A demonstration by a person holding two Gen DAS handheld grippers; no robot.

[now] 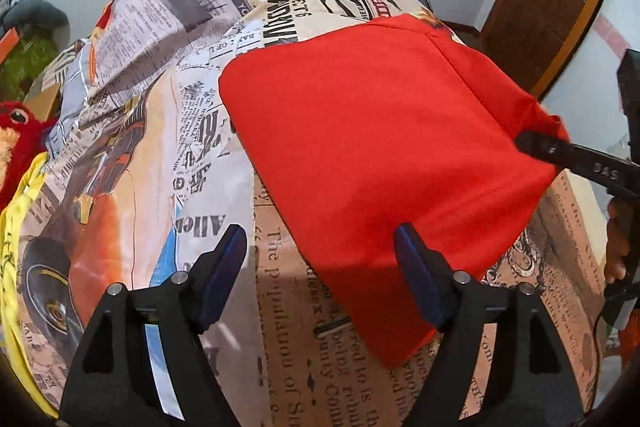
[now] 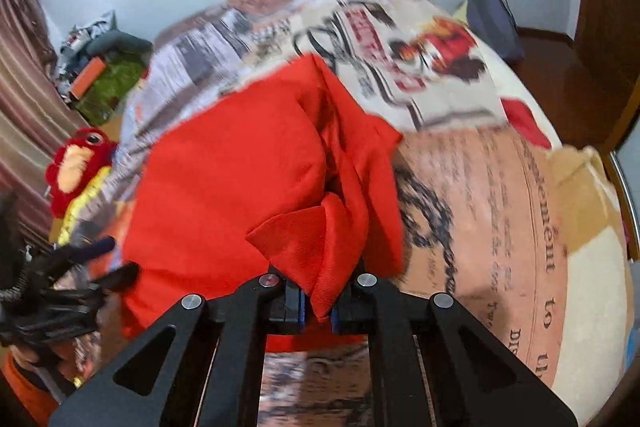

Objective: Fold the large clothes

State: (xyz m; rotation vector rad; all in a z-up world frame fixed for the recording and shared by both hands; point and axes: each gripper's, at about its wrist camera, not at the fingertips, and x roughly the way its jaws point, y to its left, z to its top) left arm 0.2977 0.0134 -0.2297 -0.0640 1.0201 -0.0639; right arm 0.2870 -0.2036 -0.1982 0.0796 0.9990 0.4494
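Both grippers are the same build: matte black angular frames with triangular cutouts and round silver screws at the pivots; the left gripper has dark blue pads on its finger faces; the right gripper shows the same blue at the pad edges; seen from the left camera, its black finger carries small pale lettering; a thin black cable trails near the hand; an orange sleeve shows low in the right view.
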